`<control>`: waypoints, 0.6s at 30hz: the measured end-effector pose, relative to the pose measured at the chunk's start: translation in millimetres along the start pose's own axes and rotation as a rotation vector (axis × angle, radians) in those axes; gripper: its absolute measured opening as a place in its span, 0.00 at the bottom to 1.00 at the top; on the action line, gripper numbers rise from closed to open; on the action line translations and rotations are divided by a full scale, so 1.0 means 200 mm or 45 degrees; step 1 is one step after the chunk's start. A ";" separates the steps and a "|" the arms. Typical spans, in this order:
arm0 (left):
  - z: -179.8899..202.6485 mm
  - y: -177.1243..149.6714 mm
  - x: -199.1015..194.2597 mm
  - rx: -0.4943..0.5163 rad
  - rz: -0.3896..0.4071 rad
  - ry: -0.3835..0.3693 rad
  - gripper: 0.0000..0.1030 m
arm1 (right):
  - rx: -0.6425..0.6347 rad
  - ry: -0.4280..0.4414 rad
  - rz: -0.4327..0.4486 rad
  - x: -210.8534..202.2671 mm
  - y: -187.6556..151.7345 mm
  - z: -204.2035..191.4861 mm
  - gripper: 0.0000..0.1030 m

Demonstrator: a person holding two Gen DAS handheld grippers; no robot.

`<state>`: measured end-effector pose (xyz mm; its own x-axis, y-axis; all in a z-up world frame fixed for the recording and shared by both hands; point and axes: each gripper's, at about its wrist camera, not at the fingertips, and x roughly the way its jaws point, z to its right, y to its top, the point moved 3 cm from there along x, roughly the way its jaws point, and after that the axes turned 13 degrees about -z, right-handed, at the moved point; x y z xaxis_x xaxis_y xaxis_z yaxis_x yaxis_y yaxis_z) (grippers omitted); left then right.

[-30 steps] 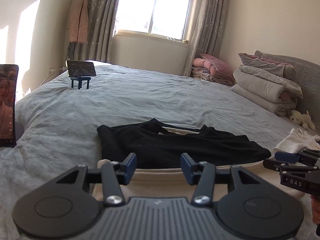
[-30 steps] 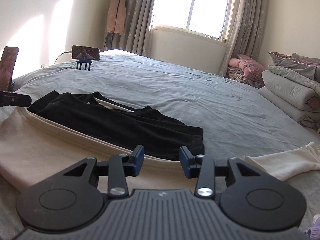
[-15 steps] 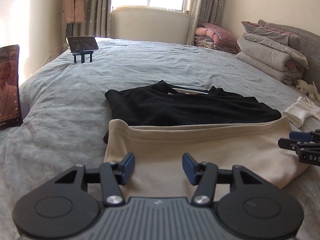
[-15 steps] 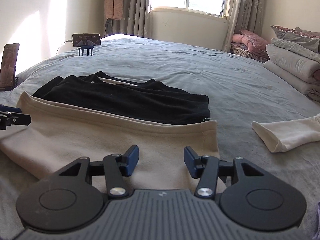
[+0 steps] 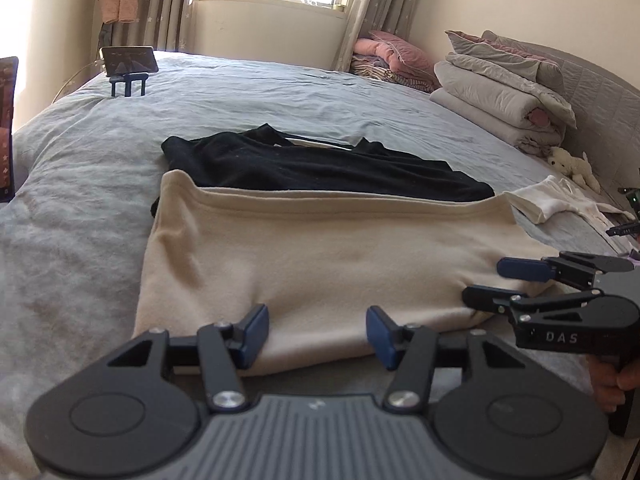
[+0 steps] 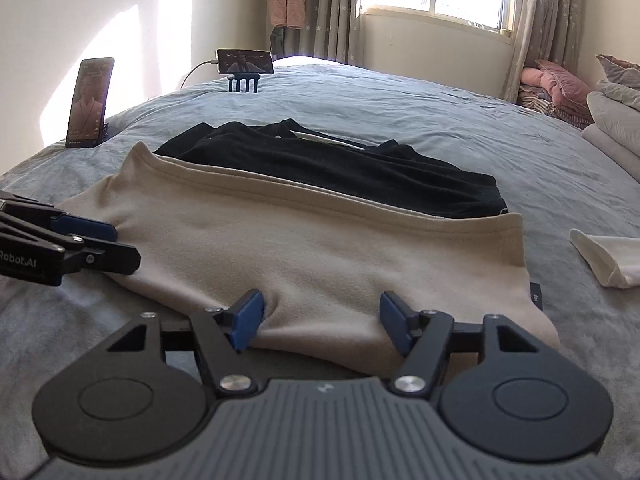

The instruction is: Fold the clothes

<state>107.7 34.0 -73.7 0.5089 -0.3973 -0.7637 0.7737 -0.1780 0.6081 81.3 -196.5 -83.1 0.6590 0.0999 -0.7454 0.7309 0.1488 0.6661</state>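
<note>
Gaping at lower centre, the left gripper (image 5: 316, 330) and right gripper (image 6: 320, 320) straddle the beige garment's (image 5: 320, 252) near fold; clamping could catch only the top layer.

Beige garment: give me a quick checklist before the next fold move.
1. Left tongs open at the near edge: ok.
2. Right tongs open at the near edge: ok.
3. Beige garment lying flat, no big bunching: ok.
4. Black garment clear of the beige one: not ok, the beige hem overlaps it.
5. White cloth apart from the fold: ok.
6. Fabric already between either tongs' pads: cannot tell.
</note>
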 end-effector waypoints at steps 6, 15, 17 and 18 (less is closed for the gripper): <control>-0.12 -0.05 -0.20 -0.223 0.131 0.045 0.55 | 0.071 -0.102 0.113 -0.19 -0.03 0.12 0.65; -0.24 -0.08 -0.23 -0.387 0.162 0.059 0.44 | 0.442 -0.148 0.142 -0.23 -0.13 0.49 0.64; -0.26 -0.08 -0.23 -0.415 0.162 0.062 0.36 | 0.458 -0.103 0.111 -0.19 -0.13 0.50 0.54; -0.27 -0.09 -0.23 -0.429 0.162 0.064 0.32 | 0.465 -0.080 0.096 -0.18 -0.13 0.50 0.47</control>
<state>91.2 104.1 -61.0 0.6202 -0.3513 -0.7013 0.7799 0.1798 0.5996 56.5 -301.5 -71.9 0.7145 0.0347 -0.6988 0.6877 -0.2185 0.6923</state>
